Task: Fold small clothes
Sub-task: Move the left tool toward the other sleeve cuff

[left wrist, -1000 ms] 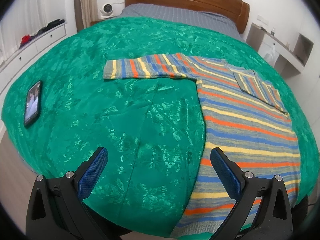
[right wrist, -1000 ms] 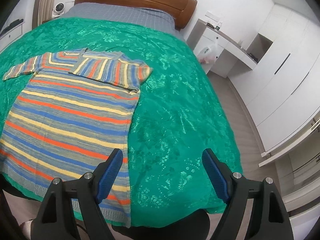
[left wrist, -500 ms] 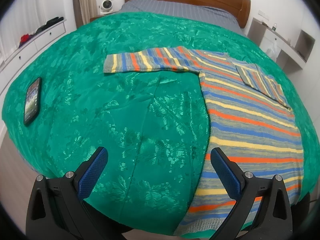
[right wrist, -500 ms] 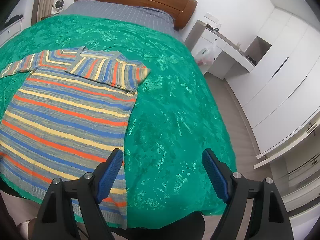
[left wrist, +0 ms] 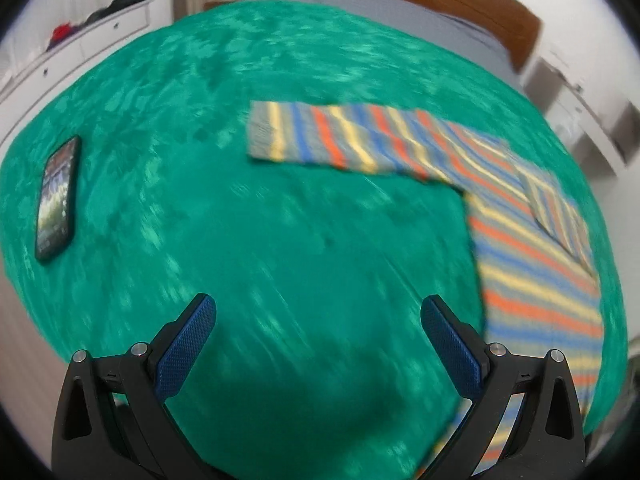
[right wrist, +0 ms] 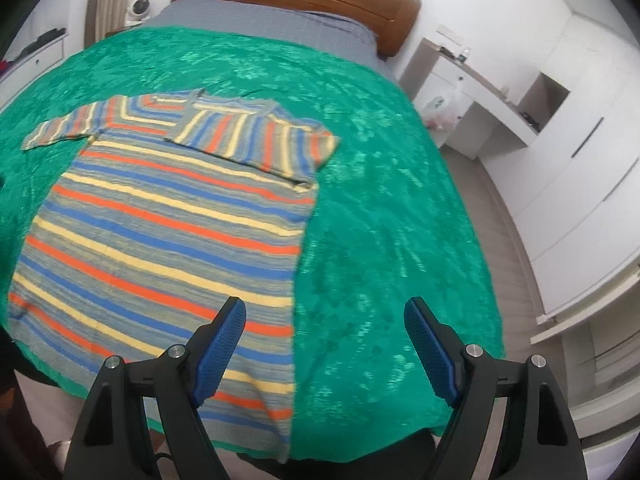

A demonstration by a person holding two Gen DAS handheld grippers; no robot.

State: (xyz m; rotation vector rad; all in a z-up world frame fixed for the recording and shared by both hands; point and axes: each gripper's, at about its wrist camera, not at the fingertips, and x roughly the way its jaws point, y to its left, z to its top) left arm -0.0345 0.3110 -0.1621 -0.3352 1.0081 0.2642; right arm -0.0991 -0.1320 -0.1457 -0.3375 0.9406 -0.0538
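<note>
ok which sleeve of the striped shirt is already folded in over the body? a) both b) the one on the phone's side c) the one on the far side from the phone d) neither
c: on the striped shirt, the sleeve away from the phone lies folded over the chest, while the phone-side sleeve is spread flat on the green bedspread.

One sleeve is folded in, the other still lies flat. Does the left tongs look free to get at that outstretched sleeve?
Probably yes. The left tongs stand open and empty over bare green bedspread, and nothing lies between them and the outstretched sleeve; the phone sits well off to the side.
</note>
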